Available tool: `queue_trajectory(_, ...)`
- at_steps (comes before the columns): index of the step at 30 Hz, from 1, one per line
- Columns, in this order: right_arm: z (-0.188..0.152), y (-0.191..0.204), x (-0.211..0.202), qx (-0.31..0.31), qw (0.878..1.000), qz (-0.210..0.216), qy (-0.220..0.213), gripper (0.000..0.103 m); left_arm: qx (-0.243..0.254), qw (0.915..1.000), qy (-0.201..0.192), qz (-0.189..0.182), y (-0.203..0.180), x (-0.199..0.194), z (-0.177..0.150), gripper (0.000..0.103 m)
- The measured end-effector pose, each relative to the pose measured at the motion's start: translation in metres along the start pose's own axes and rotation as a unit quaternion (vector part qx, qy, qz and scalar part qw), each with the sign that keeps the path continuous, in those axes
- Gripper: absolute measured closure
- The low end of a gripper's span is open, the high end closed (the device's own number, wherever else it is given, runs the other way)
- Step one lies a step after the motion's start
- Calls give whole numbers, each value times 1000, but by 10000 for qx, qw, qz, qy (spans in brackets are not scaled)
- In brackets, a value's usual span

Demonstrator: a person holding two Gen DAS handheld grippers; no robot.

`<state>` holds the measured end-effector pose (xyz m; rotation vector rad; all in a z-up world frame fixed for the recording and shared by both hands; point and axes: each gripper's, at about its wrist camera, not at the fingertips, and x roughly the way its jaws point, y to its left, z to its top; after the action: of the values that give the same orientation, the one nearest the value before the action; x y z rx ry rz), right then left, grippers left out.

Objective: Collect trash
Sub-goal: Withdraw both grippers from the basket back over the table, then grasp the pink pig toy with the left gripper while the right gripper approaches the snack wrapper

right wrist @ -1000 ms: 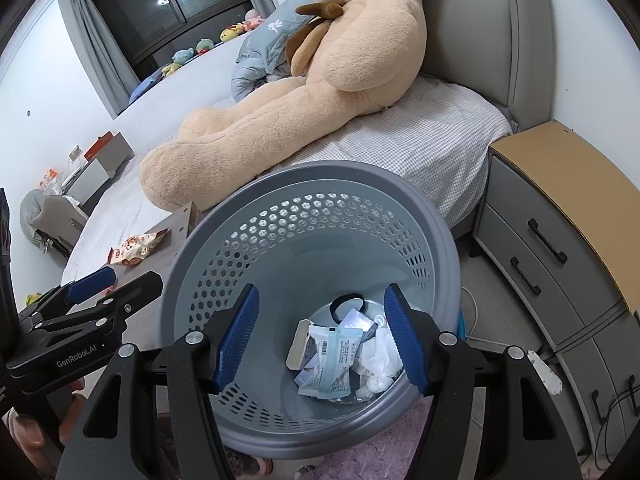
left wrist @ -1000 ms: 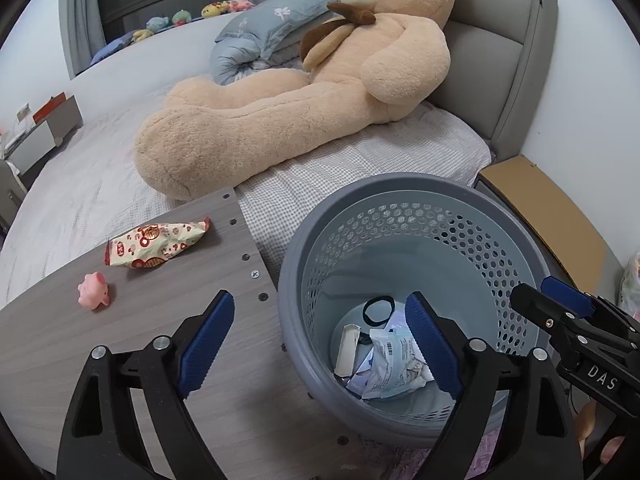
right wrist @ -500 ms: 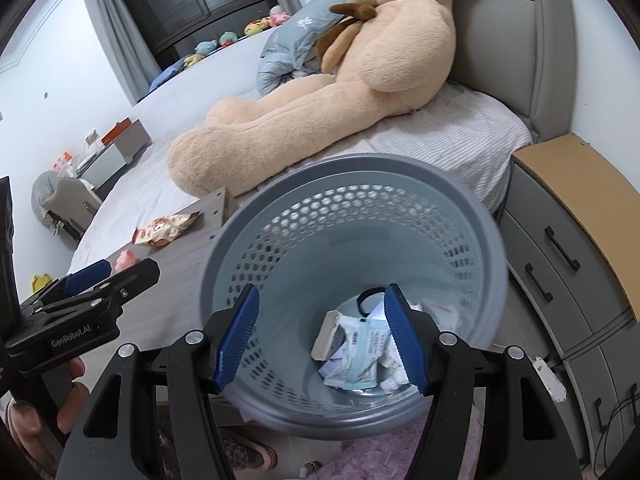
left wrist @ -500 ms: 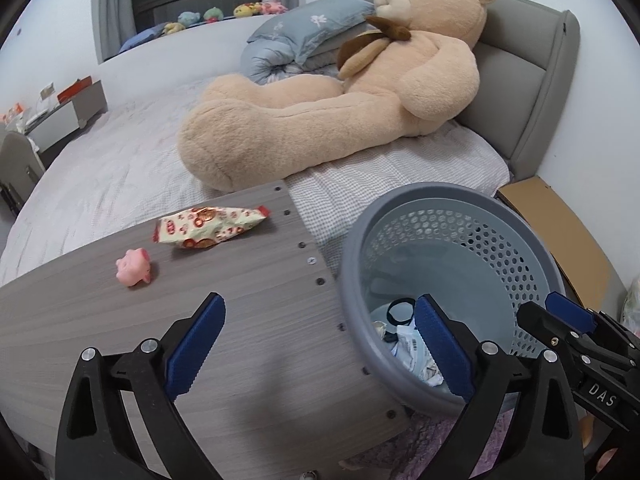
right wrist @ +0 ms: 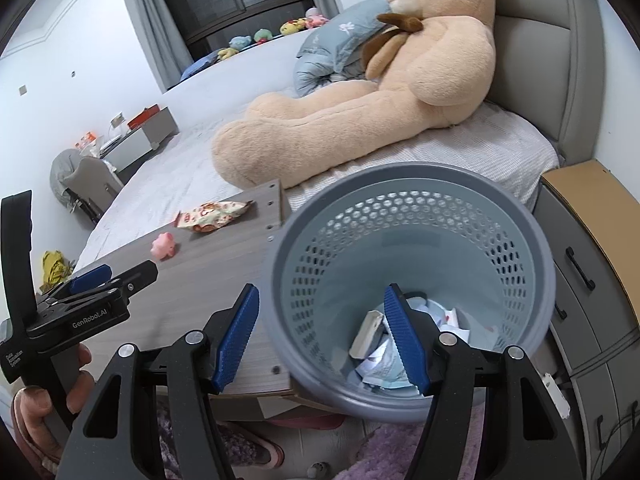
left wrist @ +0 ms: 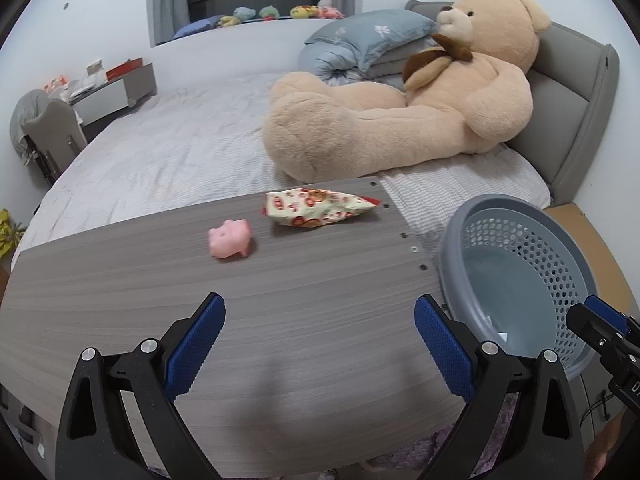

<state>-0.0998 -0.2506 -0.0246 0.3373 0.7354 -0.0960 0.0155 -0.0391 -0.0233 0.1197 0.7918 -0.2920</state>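
Your left gripper (left wrist: 319,320) hangs over the table's (left wrist: 120,292) near edge, jaws spread wide and holding nothing. The snack wrapper (left wrist: 318,209) lies at the far right corner, a pink toy pig (left wrist: 230,238) just beside it. Your right gripper (right wrist: 322,330), also wide open and empty, straddles the rim of the grey basket (right wrist: 532,240) off the table's right edge, with trash (right wrist: 380,356) at its bottom

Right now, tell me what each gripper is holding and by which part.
Nothing is held. The left gripper hangs open over the grey wood-grain table; the right gripper is open, empty.
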Motion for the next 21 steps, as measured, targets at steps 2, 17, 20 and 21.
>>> queue_trajectory(2,-1,11,0,-96,9999,38,-1,41,-49,10000,-31,44,9,-4,-3,9)
queue_trajectory(17,4,77,39,-591,9968,519,167,29,-692,9959,50,582,89,10,-9,7)
queue_trajectory(20,12,88,51,-609,9960,628,177,29,-831,9939,131,714,105,23,-4,7)
queue_trajectory(21,13,90,54,-622,9957,663,177,29,-871,9934,163,726,110,29,-1,7)
